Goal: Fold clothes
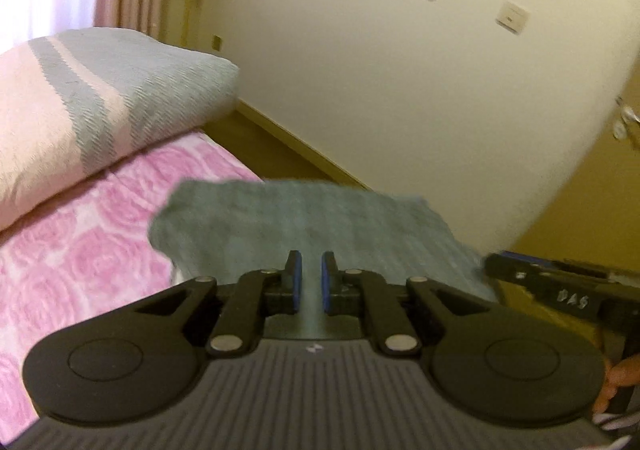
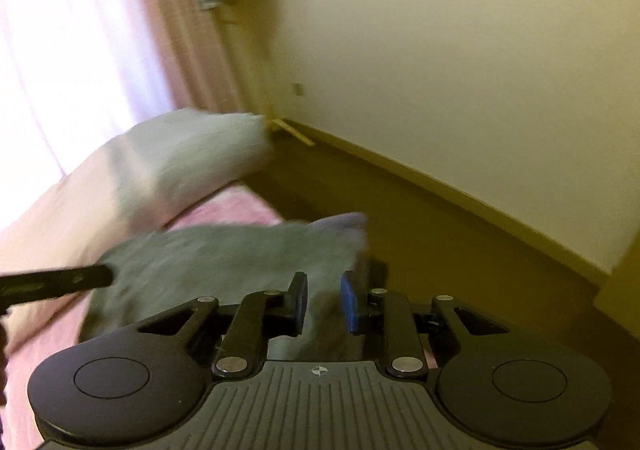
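Note:
A grey-green garment (image 1: 304,226) is lifted above the edge of a bed with a pink rose-patterned cover (image 1: 92,250). My left gripper (image 1: 311,270) is nearly closed, with the grey-green cloth running between its blue pads. My right gripper (image 2: 323,292) also has the garment (image 2: 224,258) between its pads, at the cloth's right edge. In the left wrist view the right gripper (image 1: 560,282) comes in from the right at the cloth's edge. In the right wrist view the left gripper (image 2: 56,280) comes in from the left. Both views are blurred.
A pink and grey striped pillow (image 1: 96,105) lies at the head of the bed. A brown floor (image 2: 460,242) runs between the bed and a cream wall (image 1: 400,89). Pink curtains (image 2: 80,29) hang at the back left.

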